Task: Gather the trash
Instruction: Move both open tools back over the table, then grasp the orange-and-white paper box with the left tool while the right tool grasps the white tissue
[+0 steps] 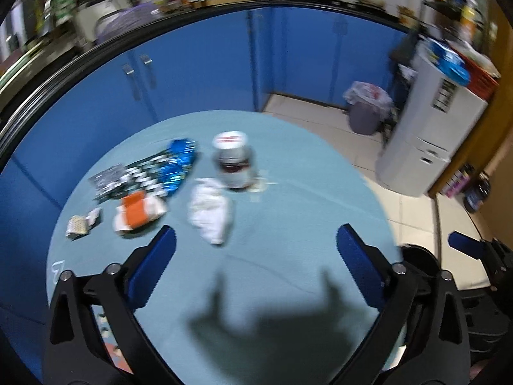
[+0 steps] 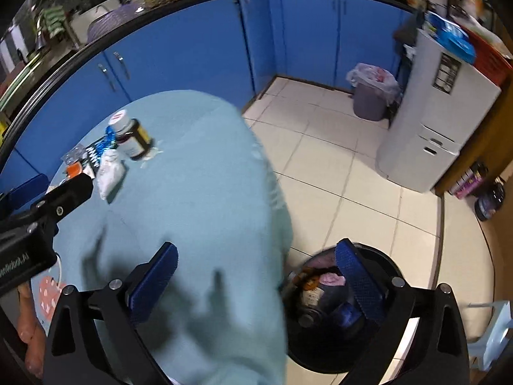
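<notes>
Trash lies on a round table under a teal cloth (image 1: 288, 199): a crumpled white tissue (image 1: 210, 213), an upright brown bottle with a white lid (image 1: 234, 163), a blue foil wrapper (image 1: 178, 163), an orange-and-white packet (image 1: 138, 213) and a small blister pack (image 1: 78, 226). My left gripper (image 1: 256, 233) hangs open over the cloth just short of the tissue, nothing between its pads. My right gripper (image 2: 257, 248) is open and empty, straddling the table's edge and a black bin (image 2: 381, 256) that holds rubbish. The tissue (image 2: 110, 173) and bottle (image 2: 131, 138) lie far to its left.
Blue cabinets (image 1: 208, 64) run behind the table under a cluttered counter. A grey lined bin (image 1: 365, 112) and a white fridge (image 1: 426, 134) stand on the tiled floor at the right. A pale plastic stool (image 2: 490, 330) stands by the black bin. A person's hand (image 2: 29, 320) shows at lower left.
</notes>
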Tool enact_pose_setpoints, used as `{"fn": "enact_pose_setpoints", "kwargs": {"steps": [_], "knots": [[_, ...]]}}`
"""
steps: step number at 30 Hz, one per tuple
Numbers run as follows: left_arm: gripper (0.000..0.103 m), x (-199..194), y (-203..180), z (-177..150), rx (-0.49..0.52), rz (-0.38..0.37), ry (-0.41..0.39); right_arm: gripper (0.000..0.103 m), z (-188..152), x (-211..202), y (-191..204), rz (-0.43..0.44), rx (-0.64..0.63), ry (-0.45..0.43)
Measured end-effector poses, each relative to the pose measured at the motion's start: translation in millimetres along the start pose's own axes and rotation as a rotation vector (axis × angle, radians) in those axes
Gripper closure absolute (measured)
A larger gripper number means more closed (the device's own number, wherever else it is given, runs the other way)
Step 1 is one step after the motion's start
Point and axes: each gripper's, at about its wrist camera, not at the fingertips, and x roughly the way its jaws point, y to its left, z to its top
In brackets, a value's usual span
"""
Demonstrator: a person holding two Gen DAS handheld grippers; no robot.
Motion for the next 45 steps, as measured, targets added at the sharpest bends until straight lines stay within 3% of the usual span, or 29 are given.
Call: {"fn": "enact_pose_setpoints", "kwargs": {"steps": [8, 21, 26, 27, 28, 30, 32, 33, 34, 36, 37, 38, 42, 45], "knots": [[0.003, 21.3, 93.3, 0.3, -0.128, 0.097, 0.021, 0.007, 23.3, 33.6, 73.0, 0.007, -0.127, 0.02], [0.004, 67.0, 152.6, 1.4, -0.089, 0.085, 0.075, 0.007, 46.0, 82.7, 163.2, 0.038, -0.227, 0.068], [0.021, 89.0, 158.9, 1.7, -0.078, 0.044, 0.123, 0.008, 49.2, 96.9, 180.0, 0.036, -0.254, 0.094], [0.023, 93.6, 159.8, 1.4, -0.08, 0.031, 0.13, 0.011, 49.5, 97.5, 182.2, 0.032, -0.26, 0.089], [0.026, 96.0, 160.2, 0.3, -0.082, 0.027, 0.135, 0.024, 49.8, 98.8, 184.9, 0.026, -0.268, 0.087], [0.031, 100.2, 160.7, -0.3, -0.083, 0.014, 0.145, 0.039, 49.8, 103.0, 187.4, 0.014, -0.272, 0.101], [0.037, 105.5, 161.7, -1.3, -0.087, 0.003, 0.162, 0.044, 49.8, 105.5, 187.9, 0.018, -0.271, 0.111], [0.039, 105.6, 162.5, -1.8, -0.091, 0.002, 0.159, 0.062, 49.8, 104.7, 188.8, 0.026, -0.275, 0.107], [0.053, 103.4, 163.1, -2.0, -0.093, 0.004, 0.148, 0.079, 49.9, 102.5, 187.8, 0.041, -0.268, 0.102], [0.066, 99.8, 163.5, -2.4, -0.092, -0.004, 0.145, 0.087, 49.2, 100.6, 186.4, 0.061, -0.263, 0.105], [0.081, 98.4, 164.7, -2.6, -0.098, -0.009, 0.142, 0.092, 48.1, 99.7, 187.6, 0.067, -0.277, 0.105], [0.089, 96.2, 165.5, -3.1, -0.104, -0.013, 0.141, 0.093, 47.3, 98.1, 188.8, 0.072, -0.286, 0.1], [0.1, 84.7, 166.7, -4.5, -0.105, -0.017, 0.112, 0.094, 45.0, 88.3, 187.8, 0.083, -0.277, 0.078], [0.103, 76.8, 164.7, -3.3, -0.116, -0.031, 0.1, 0.095, 44.5, 80.9, 180.5, 0.086, -0.263, 0.07]]}}
